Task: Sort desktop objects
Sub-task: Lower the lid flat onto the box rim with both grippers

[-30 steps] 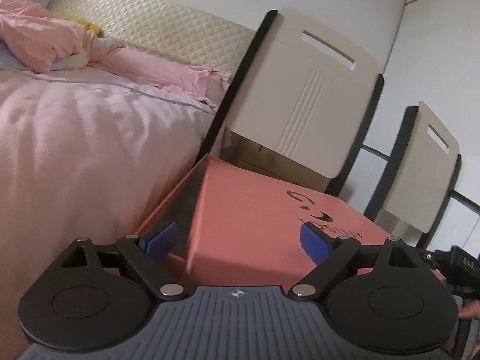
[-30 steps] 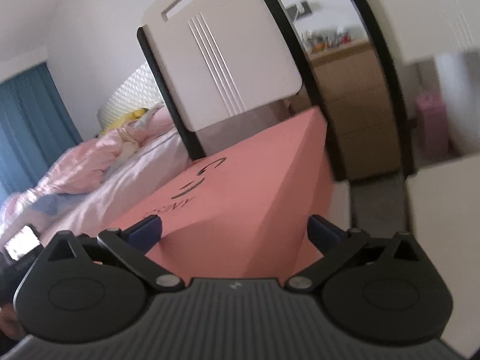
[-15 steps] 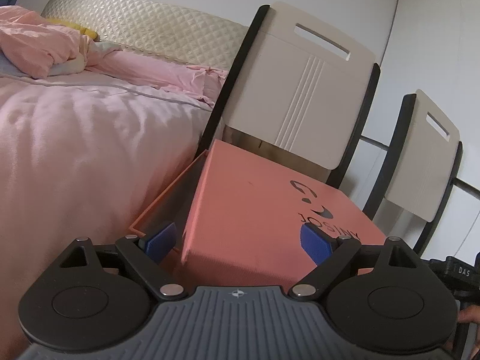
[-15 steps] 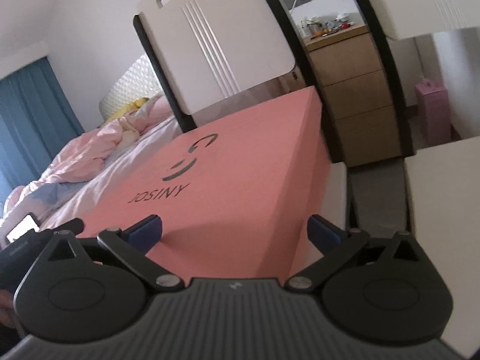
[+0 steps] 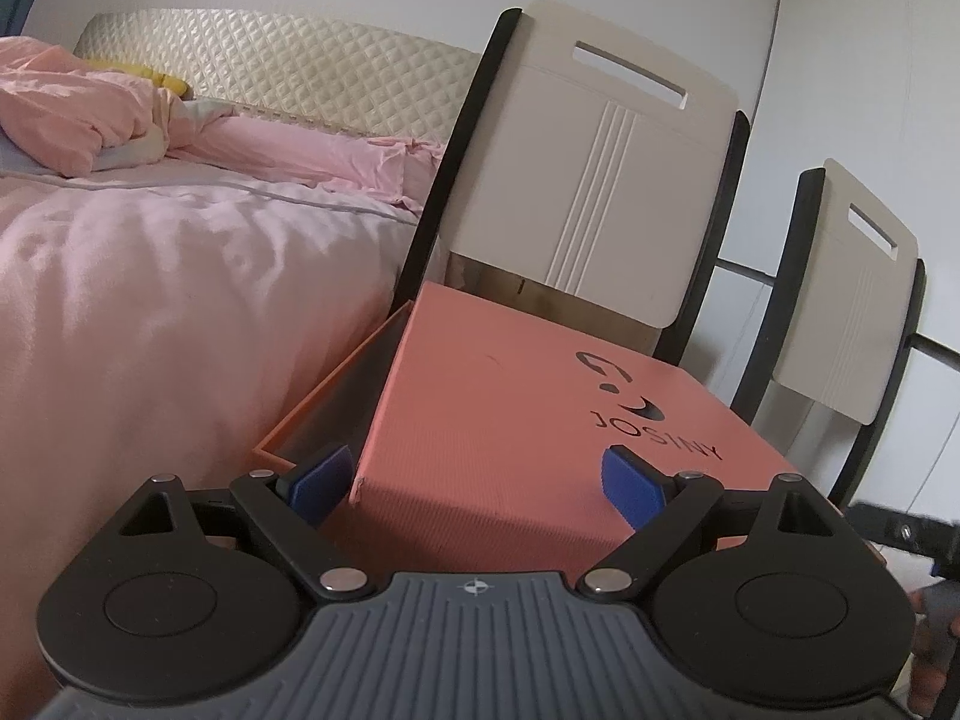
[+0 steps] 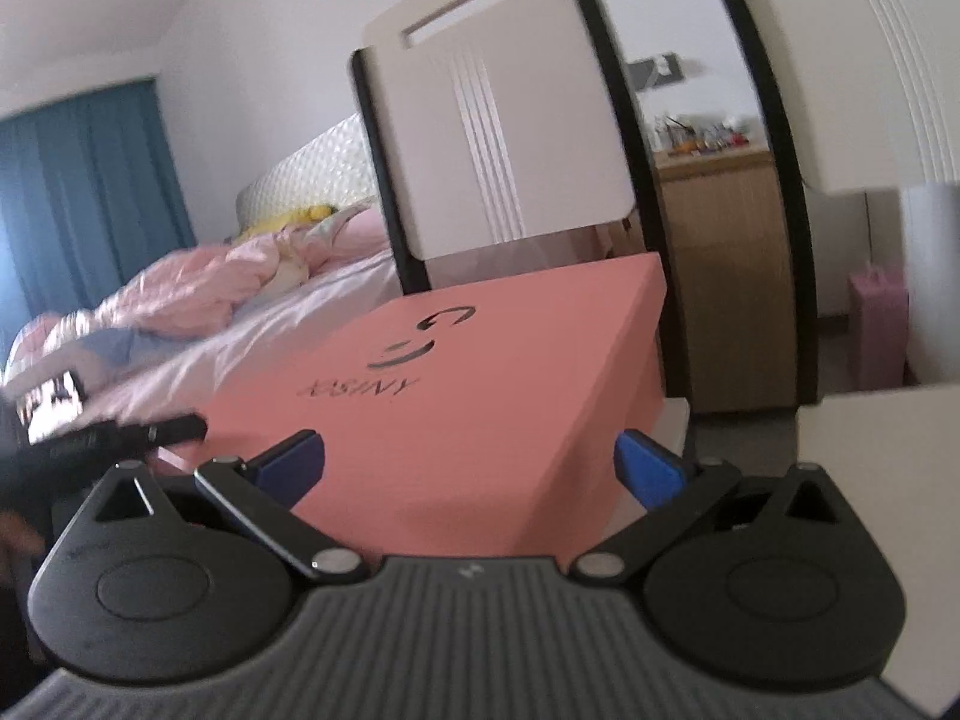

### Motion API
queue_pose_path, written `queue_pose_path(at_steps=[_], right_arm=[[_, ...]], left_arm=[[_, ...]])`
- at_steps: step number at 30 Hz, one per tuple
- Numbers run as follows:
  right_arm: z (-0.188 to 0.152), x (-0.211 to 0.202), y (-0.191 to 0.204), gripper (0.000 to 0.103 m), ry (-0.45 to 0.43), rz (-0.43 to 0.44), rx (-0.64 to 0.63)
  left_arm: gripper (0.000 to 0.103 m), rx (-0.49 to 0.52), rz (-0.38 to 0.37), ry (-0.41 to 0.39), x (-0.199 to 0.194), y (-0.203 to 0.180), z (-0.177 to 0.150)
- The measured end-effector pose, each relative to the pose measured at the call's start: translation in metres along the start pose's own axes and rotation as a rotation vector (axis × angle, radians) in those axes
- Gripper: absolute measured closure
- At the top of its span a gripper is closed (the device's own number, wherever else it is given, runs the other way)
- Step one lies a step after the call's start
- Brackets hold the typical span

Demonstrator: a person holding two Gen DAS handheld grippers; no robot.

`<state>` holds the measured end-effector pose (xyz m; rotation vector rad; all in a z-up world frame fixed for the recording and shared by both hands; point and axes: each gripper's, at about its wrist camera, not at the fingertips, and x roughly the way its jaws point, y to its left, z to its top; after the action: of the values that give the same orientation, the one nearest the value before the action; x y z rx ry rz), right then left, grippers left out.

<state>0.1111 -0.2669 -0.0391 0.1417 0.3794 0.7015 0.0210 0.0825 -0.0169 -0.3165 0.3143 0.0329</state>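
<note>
Bedroom: pink bed (image 5: pixel 150 300), white chairs (image 5: pixel 600 180), salmon box (image 5: pixel 510 420)

salmon-pink box (image 5: pixel 498 420) with black logo, pale pink bedding (image 5: pixel 150 300), quilted cream headboard (image 5: pixel 288 78), blue fingers (image 5: pixel 630 483).

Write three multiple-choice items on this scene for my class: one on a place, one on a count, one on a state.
1. Where is the bed in the left wrist view?
A. left of the box
B. right of it
C. on top of it

2. How many chair backs appear in that view?
A. one
B. two
C. four

3. The lid of the orange box sits
A. squarely shut
B. askew, leaving a gap
C. on the bed

Answers:
1 A, pink bedding fills the left.
2 B, chair back and second chair back.
3 B, the inner box shows beside it.
</note>
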Motion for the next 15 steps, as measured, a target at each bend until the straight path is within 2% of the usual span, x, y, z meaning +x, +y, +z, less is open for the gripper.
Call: queue_pose_path(at_steps=[5, 11, 13, 14, 15], right_arm=[[-0.012, -0.011, 0.011, 0.000, 0.038, 0.006, -0.123], [-0.022, -0.019, 0.017, 0.002, 0.042, 0.001, -0.165], [-0.024, -0.018, 0.017, 0.012, 0.038, -0.009, -0.178], [-0.025, -0.017, 0.017, 0.023, 0.044, -0.016, -0.181], [-0.026, -0.016, 0.017, 0.027, 0.048, -0.027, -0.181]], left_arm=[[0.010, 0.005, 0.012, -0.010, -0.002, -0.002, -0.001], [0.010, 0.031, 0.030, -0.031, -0.003, -0.006, -0.002], [0.010, 0.026, 0.032, -0.032, -0.002, -0.005, -0.002], [0.010, 0.024, 0.033, -0.033, -0.002, -0.005, -0.002], [0.010, 0.021, 0.035, -0.034, -0.002, -0.004, -0.002]])
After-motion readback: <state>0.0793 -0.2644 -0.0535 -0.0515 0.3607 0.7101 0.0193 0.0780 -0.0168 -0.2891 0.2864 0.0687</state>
